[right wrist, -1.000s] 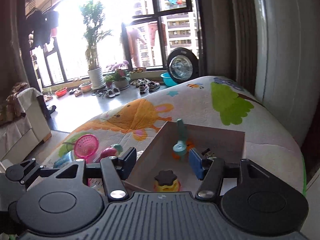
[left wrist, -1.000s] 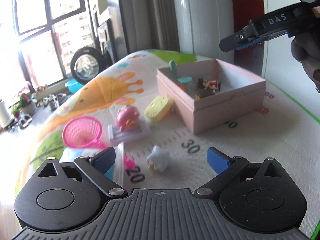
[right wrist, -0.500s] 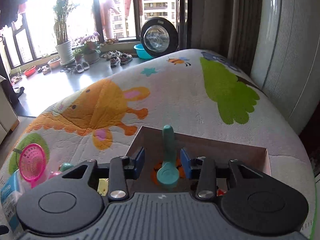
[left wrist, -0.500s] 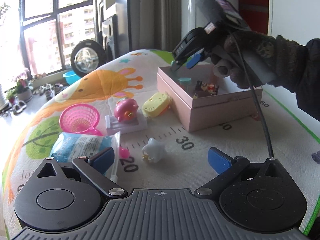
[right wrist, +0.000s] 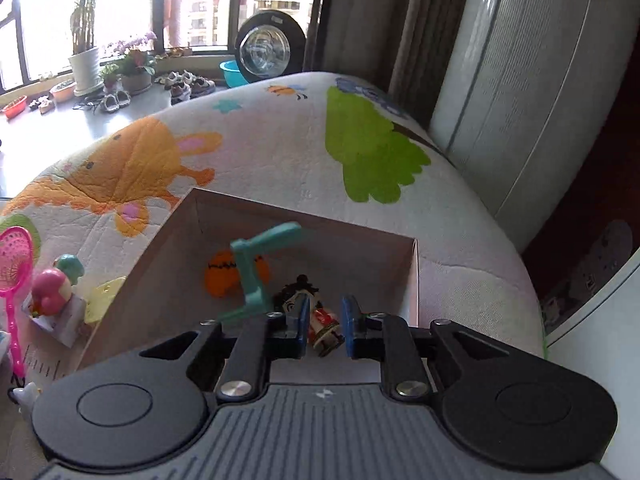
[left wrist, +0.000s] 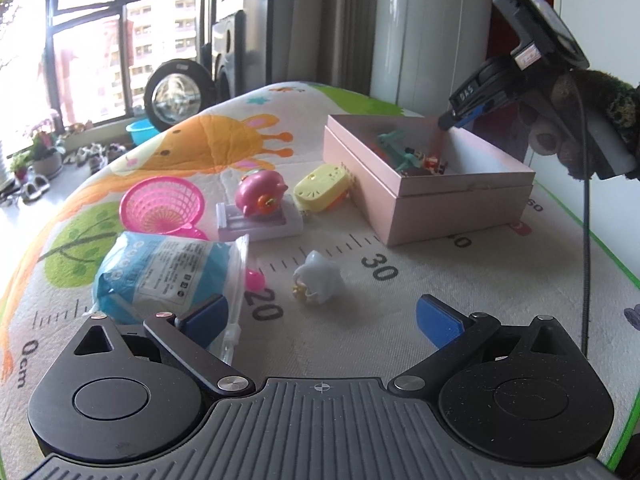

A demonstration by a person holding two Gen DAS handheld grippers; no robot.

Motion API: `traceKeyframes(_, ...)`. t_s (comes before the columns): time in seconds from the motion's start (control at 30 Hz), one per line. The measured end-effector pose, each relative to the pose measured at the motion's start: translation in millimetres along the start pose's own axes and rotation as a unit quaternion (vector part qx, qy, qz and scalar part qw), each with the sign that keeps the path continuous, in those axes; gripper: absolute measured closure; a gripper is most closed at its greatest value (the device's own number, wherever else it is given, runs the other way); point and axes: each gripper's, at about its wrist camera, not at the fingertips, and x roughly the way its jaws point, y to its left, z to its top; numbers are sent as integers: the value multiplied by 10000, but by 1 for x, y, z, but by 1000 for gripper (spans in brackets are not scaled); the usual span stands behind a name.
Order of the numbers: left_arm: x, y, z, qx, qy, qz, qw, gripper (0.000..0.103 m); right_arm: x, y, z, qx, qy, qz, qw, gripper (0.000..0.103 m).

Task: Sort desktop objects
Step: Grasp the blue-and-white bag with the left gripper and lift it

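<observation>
The pink box [left wrist: 460, 196] sits at the back right of the play mat. Inside it are a teal toy [right wrist: 256, 268], an orange toy [right wrist: 222, 276] and a small figure [right wrist: 324, 328]. My right gripper [right wrist: 325, 312] hangs over the box's far right corner [left wrist: 450, 120], shut with nothing in it. The figure lies lower, on the box floor. My left gripper [left wrist: 320, 316] stands open low over the mat, just behind a small white toy [left wrist: 318, 282]. A pink pig toy [left wrist: 260, 194] on a lilac base and a yellow toy [left wrist: 322, 186] lie left of the box.
A pink net scoop [left wrist: 162, 206] and a blue wipes packet [left wrist: 168, 268] lie on the mat's left side, with a small pink ball [left wrist: 256, 280] beside the packet. A gloved hand [left wrist: 568, 140] and a dangling cable [left wrist: 585, 240] are at the right. The mat edge curves down toward the window.
The right gripper's jaws came together and it slid to the right over the box. The teal toy now lies tilted inside. The left gripper stayed in place, rolling slightly.
</observation>
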Motion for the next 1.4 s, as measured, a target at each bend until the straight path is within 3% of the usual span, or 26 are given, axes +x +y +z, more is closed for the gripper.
traceKeyframes(0.17, -6, -6, 0, 151, -15, 87, 9998, 0, -28, 24, 1, 242, -301, 1075, 9935, 81)
traceKeyframes(0.27, -12, -4, -3, 298, 1, 289, 9991, 0, -41, 65, -23, -255, -375, 1891, 9809, 81)
traceKeyframes(0.4, -16, 2, -8, 415, 125, 451, 9980, 0, -43, 120, -60, -1125, -230, 2532, 9606, 76)
traceKeyframes(0.43, -17, 3, -9, 451, 153, 493, 9976, 0, -39, 133, -67, -1270, -189, 2568, 9579, 73)
traceKeyframes(0.5, -18, 5, -11, 495, 191, 583, 9969, 0, -28, 148, -75, -1305, -101, 2587, 9570, 48)
traceKeyframes(0.53, -19, 6, -11, 515, 208, 635, 9964, 0, -21, 151, -78, -1233, -87, 2575, 9583, 46)
traceKeyframes(0.63, -22, 9, -11, 557, 207, 785, 9951, 0, -9, 156, -81, -1110, 79, 2677, 9570, 52)
traceKeyframes(0.67, -23, 11, -11, 556, 201, 831, 9948, 0, -9, 155, -83, -1097, 126, 2737, 9554, 63)
traceKeyframes(0.8, -26, 23, -1, 324, 173, 1032, 9940, 0, -23, 139, -94, -1063, 16, 2689, 9573, 64)
traceKeyframes(0.9, -18, 38, 12, -231, 270, 1197, 9922, 0, -35, 115, -108, -881, -78, 2526, 9635, 64)
traceKeyframes(1.0, -6, 55, 23, -920, 476, 1071, 9888, 0, -47, 91, -127, -851, -319, 2107, 9733, 64)
traceKeyframes(1.1, 10, 75, 28, -1822, 759, 1083, 9743, 0, -55, 72, -145, -757, -528, 1681, 9814, 64)
traceKeyframes(1.13, 15, 84, 30, -2200, 838, 1070, 9660, 0, -57, 66, -150, -694, -586, 1601, 9829, 63)
traceKeyframes(1.2, 24, 97, 33, -2766, 924, 920, 9521, 0, -57, 57, -157, -502, -629, 1576, 9842, 46)
traceKeyframes(1.27, 34, 105, 38, -3018, 985, 944, 9436, 0, -51, 51, -164, -269, -626, 1600, 9848, 39)
traceKeyframes(1.37, 54, 100, 48, -2665, 1080, 1265, 9494, 0, -48, 50, -168, -165, -650, 1614, 9846, 38)
traceKeyframes(1.4, 58, 99, 48, -2525, 1126, 1360, 9513, 0, -49, 50, -169, -149, -725, 1638, 9837, 31)
